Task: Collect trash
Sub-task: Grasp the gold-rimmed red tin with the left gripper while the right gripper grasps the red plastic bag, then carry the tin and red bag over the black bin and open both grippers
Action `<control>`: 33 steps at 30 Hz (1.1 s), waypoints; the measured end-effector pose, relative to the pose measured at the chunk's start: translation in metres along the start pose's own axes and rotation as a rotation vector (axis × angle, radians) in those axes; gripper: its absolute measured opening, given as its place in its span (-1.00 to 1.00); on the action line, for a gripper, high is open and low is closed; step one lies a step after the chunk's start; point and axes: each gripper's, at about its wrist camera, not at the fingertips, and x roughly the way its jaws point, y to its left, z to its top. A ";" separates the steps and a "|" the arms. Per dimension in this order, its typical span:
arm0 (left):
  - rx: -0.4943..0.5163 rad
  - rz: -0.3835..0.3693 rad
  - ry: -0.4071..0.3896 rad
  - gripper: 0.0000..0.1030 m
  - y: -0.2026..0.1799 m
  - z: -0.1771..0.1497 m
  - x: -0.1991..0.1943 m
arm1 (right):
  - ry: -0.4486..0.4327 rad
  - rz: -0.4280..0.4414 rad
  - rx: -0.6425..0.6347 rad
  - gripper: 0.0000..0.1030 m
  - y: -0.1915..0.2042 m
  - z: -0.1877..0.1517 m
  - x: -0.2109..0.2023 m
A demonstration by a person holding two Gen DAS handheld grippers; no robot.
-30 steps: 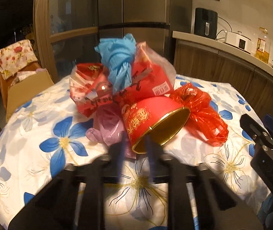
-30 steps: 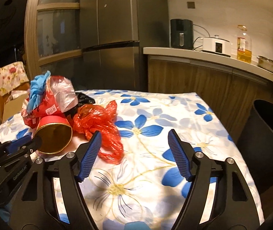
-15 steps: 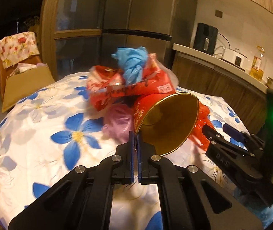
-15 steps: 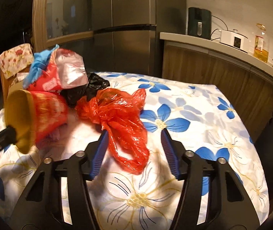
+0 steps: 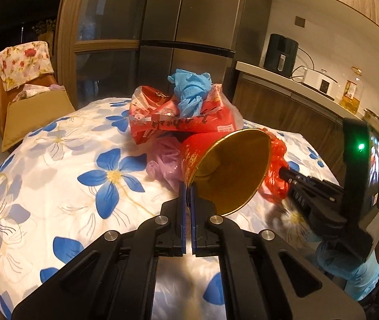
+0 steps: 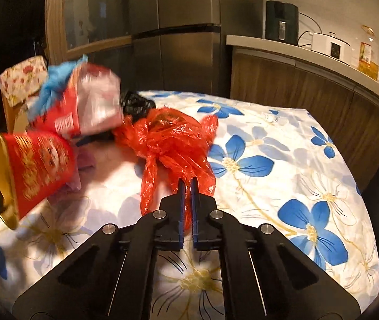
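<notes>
The left gripper pinches the rim of a red paper cup with a gold lining, tilted above the floral tablecloth. The right gripper, its jaws just closed, clamps a red plastic bag. Only the right view shows a black bag; the left shows a purple one.
</notes>
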 end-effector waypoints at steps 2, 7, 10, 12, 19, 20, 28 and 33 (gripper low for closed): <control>0.006 -0.010 0.003 -0.96 -0.001 -0.002 -0.003 | -0.018 -0.001 0.011 -0.94 -0.003 0.000 -0.010; 0.018 -0.020 -0.003 -0.96 -0.003 -0.004 -0.009 | -0.068 -0.018 0.019 -0.94 -0.011 -0.004 -0.040; 0.024 -0.027 -0.013 -0.96 -0.008 -0.004 -0.013 | -0.086 -0.021 0.033 -0.94 -0.017 -0.006 -0.055; 0.028 -0.034 -0.023 -0.96 -0.011 -0.004 -0.018 | -0.107 -0.024 0.039 -0.94 -0.021 -0.007 -0.069; 0.043 -0.045 -0.056 -0.96 -0.022 -0.004 -0.035 | -0.167 -0.028 0.062 -0.94 -0.033 -0.011 -0.110; 0.047 -0.045 -0.060 -0.96 -0.024 -0.004 -0.037 | -0.172 -0.029 0.064 -0.95 -0.034 -0.012 -0.115; 0.072 -0.058 -0.070 -0.96 -0.044 -0.006 -0.047 | -0.217 -0.047 0.079 -0.94 -0.053 -0.017 -0.147; 0.098 -0.078 -0.076 -0.96 -0.061 -0.005 -0.051 | -0.234 -0.073 0.104 -0.95 -0.070 -0.021 -0.161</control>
